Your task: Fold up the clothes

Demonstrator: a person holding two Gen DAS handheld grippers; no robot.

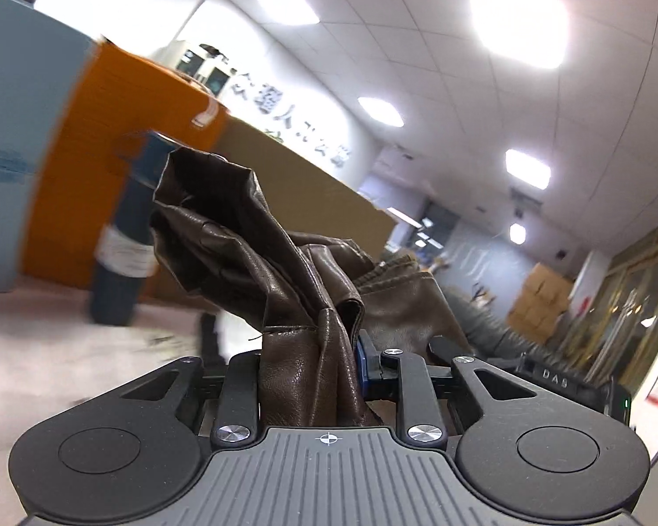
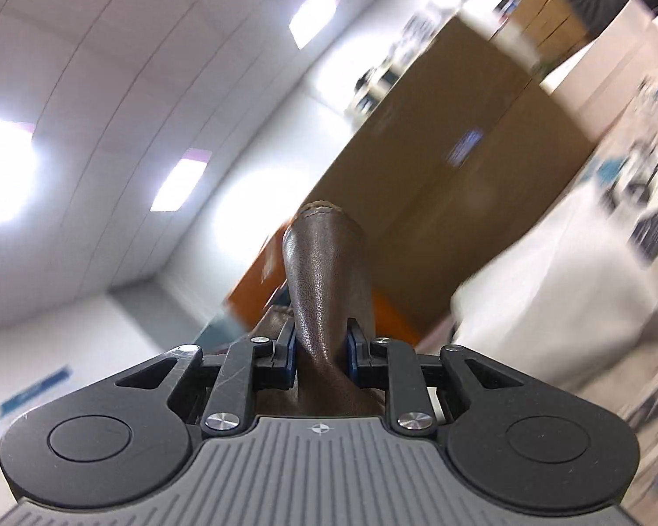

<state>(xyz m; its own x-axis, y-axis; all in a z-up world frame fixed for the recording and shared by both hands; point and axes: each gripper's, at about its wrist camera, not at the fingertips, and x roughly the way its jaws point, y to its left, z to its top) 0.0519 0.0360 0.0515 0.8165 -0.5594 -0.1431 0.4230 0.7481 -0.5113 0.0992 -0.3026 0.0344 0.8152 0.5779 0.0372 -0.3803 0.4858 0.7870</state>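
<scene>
Between our left gripper's (image 1: 311, 366) jaws a bunched fold of the dark brown leather garment (image 1: 259, 245) is pinched; our right gripper (image 2: 321, 350) clamps another fold (image 2: 324, 271). Both hold it aloft, so we should draw it taut and level before laying it down. Only the left view shows the loose crumpled bulk.

Left wrist view: sits just behind left gripper (image 1: 311, 364), looks forward along fingers, roughly level, horizon tilted; ceiling (image 1: 438, 44) fills upper frame, floor at lower left. Brown garment (image 1: 259, 236) very near lens. Right wrist view: same mount behind right gripper (image 2: 320, 346), facing level, frame rolled harder; ceiling at left, background blurred. Shared: garment, orange panel (image 1: 109, 153), cardboard wall (image 2: 460, 201), ceiling lights.
</scene>
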